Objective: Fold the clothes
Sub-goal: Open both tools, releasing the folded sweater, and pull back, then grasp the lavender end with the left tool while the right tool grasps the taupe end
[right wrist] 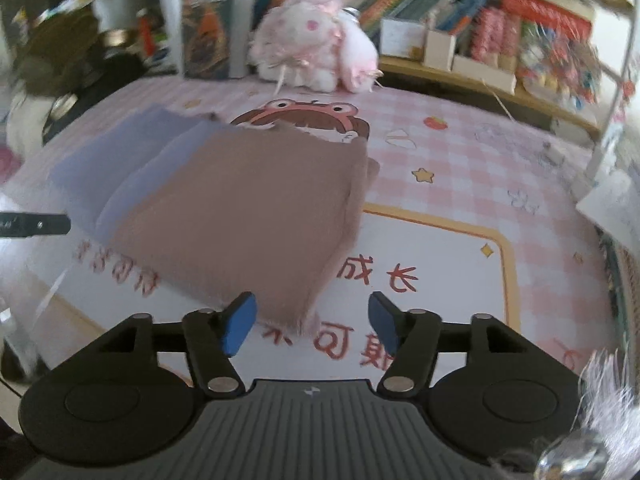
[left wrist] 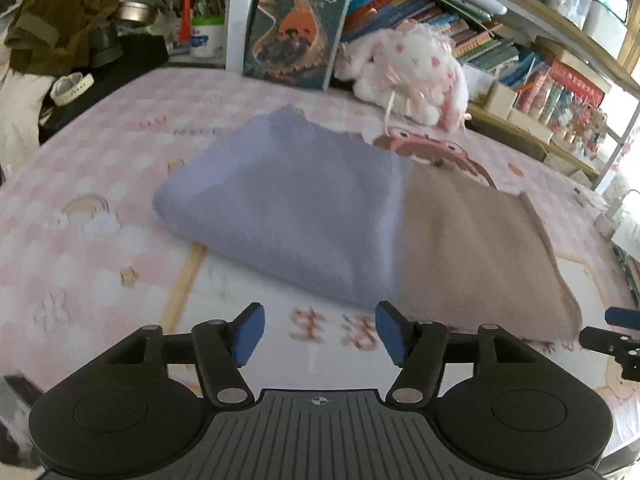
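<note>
A folded cloth, lavender-blue (left wrist: 288,204) on one half and tan-brown (left wrist: 480,248) on the other, lies flat on the pink checked mat (left wrist: 100,184). My left gripper (left wrist: 318,334) is open and empty, just short of the cloth's near edge. In the right wrist view the brown half (right wrist: 248,212) fills the middle with the lavender part (right wrist: 120,160) to its left. My right gripper (right wrist: 310,326) is open and empty, its left pad (right wrist: 240,324) at the cloth's near corner. The right gripper's tip shows in the left wrist view (left wrist: 612,340).
A white and pink plush rabbit (left wrist: 412,68) sits behind the cloth by a large book (left wrist: 296,28). Bookshelves (left wrist: 540,72) line the back and right. An olive garment (left wrist: 60,20), a white watch (left wrist: 72,86) and a pen cup (left wrist: 206,36) lie at the left.
</note>
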`<action>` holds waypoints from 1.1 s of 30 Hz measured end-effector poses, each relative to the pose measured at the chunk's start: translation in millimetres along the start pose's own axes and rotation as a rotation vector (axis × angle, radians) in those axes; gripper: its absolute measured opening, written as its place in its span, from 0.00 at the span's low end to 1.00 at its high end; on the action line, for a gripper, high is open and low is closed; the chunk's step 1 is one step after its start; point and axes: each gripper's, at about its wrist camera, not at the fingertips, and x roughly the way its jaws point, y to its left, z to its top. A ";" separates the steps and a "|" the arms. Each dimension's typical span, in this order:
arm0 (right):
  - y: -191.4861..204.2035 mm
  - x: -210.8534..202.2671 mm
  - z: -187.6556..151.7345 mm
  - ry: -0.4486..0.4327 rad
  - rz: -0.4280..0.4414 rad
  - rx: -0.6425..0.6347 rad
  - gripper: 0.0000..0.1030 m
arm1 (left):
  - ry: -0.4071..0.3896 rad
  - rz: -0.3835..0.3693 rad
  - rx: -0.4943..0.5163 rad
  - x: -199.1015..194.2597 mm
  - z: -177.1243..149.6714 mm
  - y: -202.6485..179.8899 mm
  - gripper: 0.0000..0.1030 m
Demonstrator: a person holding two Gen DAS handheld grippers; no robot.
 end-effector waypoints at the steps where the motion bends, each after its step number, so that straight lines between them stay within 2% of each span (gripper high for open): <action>1: 0.7 -2.0 -3.1 0.001 0.007 -0.021 0.64 | 0.008 0.002 -0.003 -0.2 -3.3 -3.2 0.63; 7: -2.9 -3.2 -18.9 0.047 0.047 -0.035 0.71 | 0.035 0.020 -0.015 -3.1 -15.4 -14.0 0.67; 10: 1.5 0.2 -21.8 0.069 0.060 -0.047 0.73 | 0.037 0.028 -0.020 -5.9 -14.4 -13.3 0.73; 13: 8.1 1.2 -22.7 0.078 0.066 -0.065 0.77 | 0.042 0.029 -0.033 -6.9 -10.9 -9.8 0.75; 17: 13.2 6.5 -22.1 0.092 0.073 -0.047 0.77 | 0.070 -0.013 -0.130 -0.7 -0.7 9.2 0.76; 19: 18.1 11.3 -20.7 0.102 0.066 -0.038 0.77 | 0.082 -0.008 -0.177 2.9 5.1 19.9 0.76; 24: 31.2 18.4 -14.2 0.115 0.038 -0.032 0.77 | 0.068 0.000 -0.196 9.5 15.4 38.4 0.76; 29: 41.5 20.7 -8.5 0.118 0.002 -0.035 0.79 | 0.083 -0.041 -0.326 23.0 24.6 65.2 0.76; 33: 47.6 22.7 -4.4 0.120 -0.026 -0.027 0.83 | 0.093 -0.025 -0.370 34.1 31.9 82.5 0.76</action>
